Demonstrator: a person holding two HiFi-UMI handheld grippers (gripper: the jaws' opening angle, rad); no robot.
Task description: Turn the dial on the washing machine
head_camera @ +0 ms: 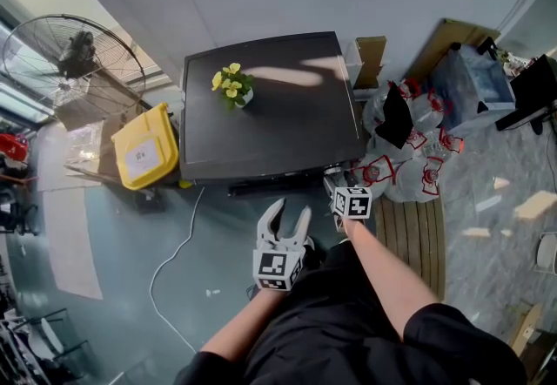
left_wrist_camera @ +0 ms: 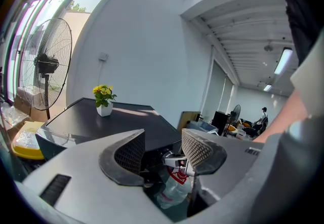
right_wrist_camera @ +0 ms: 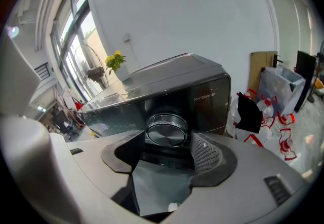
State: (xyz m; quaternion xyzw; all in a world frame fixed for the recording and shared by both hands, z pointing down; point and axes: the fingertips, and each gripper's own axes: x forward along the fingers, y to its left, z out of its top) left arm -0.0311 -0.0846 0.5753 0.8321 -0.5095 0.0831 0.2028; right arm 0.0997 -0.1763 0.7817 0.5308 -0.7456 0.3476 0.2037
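Note:
The dark washing machine stands in front of me, and its top carries a small pot of yellow flowers. In the right gripper view its round silver dial sits on the glossy front panel. My right gripper is open, and the dial lies just ahead of the tips, in line with the gap. The right gripper is low at the machine's front right corner. My left gripper is open and holds nothing, back from the machine's front. In its own view the left gripper faces the machine top.
A yellow bin and a standing fan are left of the machine. Bags of plastic bottles and a wooden pallet lie to its right. A white cable trails over the floor near my left side.

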